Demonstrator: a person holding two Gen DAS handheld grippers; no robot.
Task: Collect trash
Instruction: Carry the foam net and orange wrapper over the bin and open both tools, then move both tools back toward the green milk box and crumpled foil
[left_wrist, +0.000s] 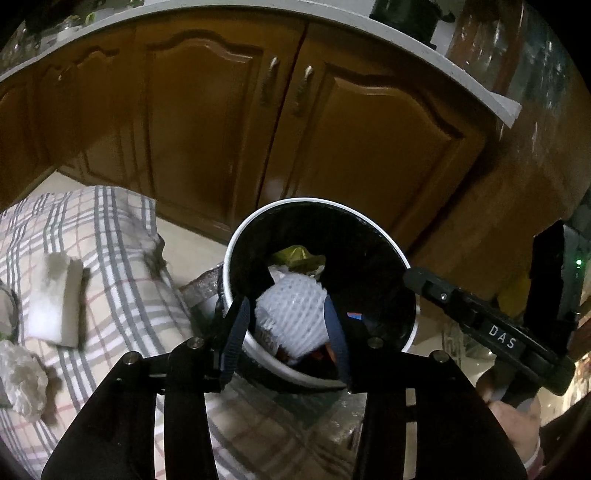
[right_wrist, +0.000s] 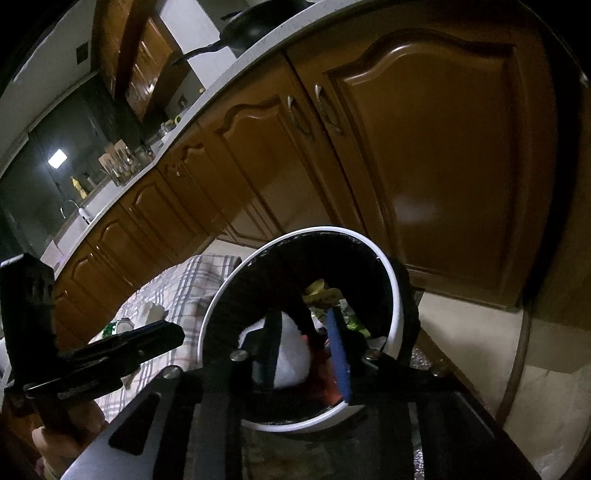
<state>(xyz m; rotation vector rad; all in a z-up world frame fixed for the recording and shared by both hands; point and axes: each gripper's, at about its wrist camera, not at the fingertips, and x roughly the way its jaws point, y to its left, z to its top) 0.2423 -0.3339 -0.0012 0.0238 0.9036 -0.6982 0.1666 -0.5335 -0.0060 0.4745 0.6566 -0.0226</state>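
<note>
Left wrist view: my left gripper (left_wrist: 291, 321) hangs over the white bin (left_wrist: 380, 229), its jaws parted around the white foam net (left_wrist: 291, 314) lying on the trash inside, pads not pressing as far as I can see. Right gripper (right_wrist: 306, 350) sits over the same bin (right_wrist: 391, 295), jaws narrowly apart, gripping nothing. Foam block (left_wrist: 55, 299) lies left of my left gripper on the checked cloth (left_wrist: 122, 258).
</note>
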